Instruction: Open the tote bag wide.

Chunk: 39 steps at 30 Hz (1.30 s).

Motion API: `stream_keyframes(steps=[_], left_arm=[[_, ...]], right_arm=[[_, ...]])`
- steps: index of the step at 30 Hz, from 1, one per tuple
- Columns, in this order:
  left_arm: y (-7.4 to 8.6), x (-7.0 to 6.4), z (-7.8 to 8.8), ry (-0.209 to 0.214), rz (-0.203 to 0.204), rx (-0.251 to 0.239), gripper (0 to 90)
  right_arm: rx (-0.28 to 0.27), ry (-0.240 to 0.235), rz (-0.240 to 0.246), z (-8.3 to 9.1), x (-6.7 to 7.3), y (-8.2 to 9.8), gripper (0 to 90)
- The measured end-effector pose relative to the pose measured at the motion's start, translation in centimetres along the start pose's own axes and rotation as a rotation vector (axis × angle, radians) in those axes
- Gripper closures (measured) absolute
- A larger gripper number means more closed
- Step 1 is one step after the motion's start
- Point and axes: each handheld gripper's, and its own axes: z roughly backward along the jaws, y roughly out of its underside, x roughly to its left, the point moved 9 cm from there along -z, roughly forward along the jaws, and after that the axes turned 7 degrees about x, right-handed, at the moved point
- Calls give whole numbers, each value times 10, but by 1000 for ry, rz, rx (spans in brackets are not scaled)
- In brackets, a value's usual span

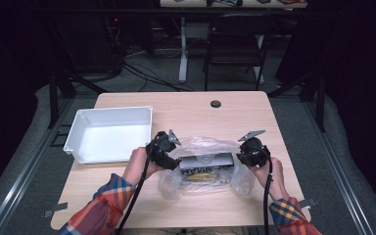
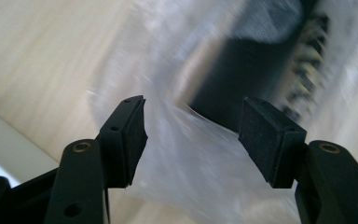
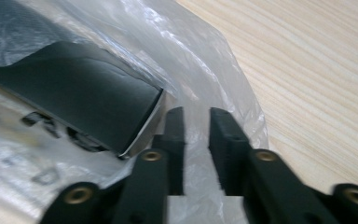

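A crumpled clear plastic bag lies on the wooden table, with a dark printed package inside it. My left gripper is at the bag's left end. In the left gripper view this gripper stands open, with loose film between the wide-apart pads and not pressed. My right gripper is at the bag's right end. In the right gripper view its jaws leave a narrow gap over the bag's edge, beside the dark package.
A white empty bin sits on the table's left half, close to my left hand. A small black round cap lies near the far edge. A dark chair and a table leg stand beyond the table.
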Motion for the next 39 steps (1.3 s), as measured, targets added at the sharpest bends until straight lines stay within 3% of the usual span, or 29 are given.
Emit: stream_keyframes(steps=[4, 8, 11, 15, 18, 20, 23, 25, 28, 31, 34, 39], left_arm=[[18, 1, -18, -7, 16, 90, 519], [26, 10, -33, -15, 37, 125, 649], [28, 21, -44, -87, 40, 144, 710], [28, 34, -58, -154, 68, 150, 756], [26, 39, -62, -198, 58, 154, 768], [25, 39, -64, -206, 60, 153, 766], [26, 40, -65, -200, 66, 149, 765], [27, 40, -65, -181, 73, 147, 764], [30, 38, -65, -146, 86, 148, 772], [34, 35, -64, -144, 68, 163, 790], [38, 32, -64, -134, 62, 165, 806], [43, 28, -60, -109, 51, 170, 803]], right_arm=[[25, -2, 8, -14, 0, -1, 900], [41, 21, 19, -28, -1, -6, 900], [45, 37, 10, -38, -4, -9, 900], [39, 68, -20, -43, -14, -9, 900], [48, 104, -30, -44, -23, -5, 900], [66, 98, -29, -46, -23, -2, 886], [44, 84, -27, -40, -21, -4, 836], [11, 36, -39, -32, -16, -6, 776], [21, -44, -35, -25, -8, -6, 685], [60, -27, -4, -30, -7, -2, 749], [82, 27, 16, -39, -10, 1, 846], [101, 86, 36, -52, -13, -2, 863]])
